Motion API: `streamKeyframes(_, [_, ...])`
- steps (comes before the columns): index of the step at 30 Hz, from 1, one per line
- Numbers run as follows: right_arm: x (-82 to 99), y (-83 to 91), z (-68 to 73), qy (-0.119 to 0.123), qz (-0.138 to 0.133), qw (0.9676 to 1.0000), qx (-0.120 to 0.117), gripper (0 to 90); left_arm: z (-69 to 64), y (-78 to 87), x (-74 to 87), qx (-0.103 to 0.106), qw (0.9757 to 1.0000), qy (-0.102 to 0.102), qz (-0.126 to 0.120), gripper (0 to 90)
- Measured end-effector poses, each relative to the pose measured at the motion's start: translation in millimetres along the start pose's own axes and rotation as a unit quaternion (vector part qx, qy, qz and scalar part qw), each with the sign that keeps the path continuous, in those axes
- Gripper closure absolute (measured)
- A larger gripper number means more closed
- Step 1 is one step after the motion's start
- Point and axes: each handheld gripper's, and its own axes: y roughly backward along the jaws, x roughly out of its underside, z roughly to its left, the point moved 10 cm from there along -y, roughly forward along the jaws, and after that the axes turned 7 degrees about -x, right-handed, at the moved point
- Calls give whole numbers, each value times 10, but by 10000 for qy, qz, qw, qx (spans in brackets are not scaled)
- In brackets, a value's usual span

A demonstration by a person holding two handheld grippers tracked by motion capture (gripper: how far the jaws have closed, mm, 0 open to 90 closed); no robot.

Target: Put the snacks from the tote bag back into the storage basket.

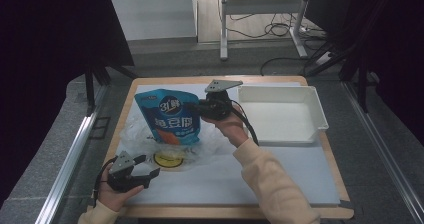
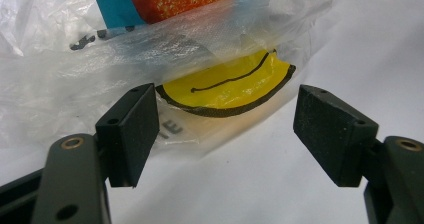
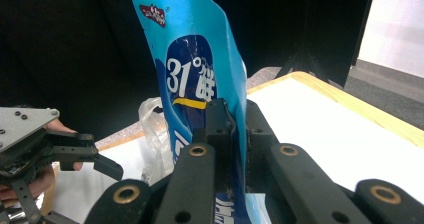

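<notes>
Clamping the blue pouch [image 1: 170,118], the right gripper [image 1: 200,109] holds it upright; left gripper [image 1: 150,173] jaws apart beside plastic bag [image 1: 131,134].

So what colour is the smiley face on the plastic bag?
Yellow, with a black outline and mouth: smiley face on the plastic bag. Best in the left gripper view.

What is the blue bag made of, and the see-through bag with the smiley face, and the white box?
The blue bag looks like glossy plastic film: it shines and bends where the right gripper pinches it. The see-through bag looks like thin, soft plastic, crinkled and cloudy. The white box is probably hard, matte plastic, with stiff, straight walls.
</notes>
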Motion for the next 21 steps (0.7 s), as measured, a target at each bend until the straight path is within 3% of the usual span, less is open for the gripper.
streamKeyframes(7, [-1, -5, 5, 27, -24, 10000, -2, 873, -1, -2, 1, 0, 10000, -2, 3, 262])
streamKeyframes(21, [-33, -49, 51, -100, -334, 9994, 51, 891, 1, 1, 0, -13, 10000, -18, 2, 261])
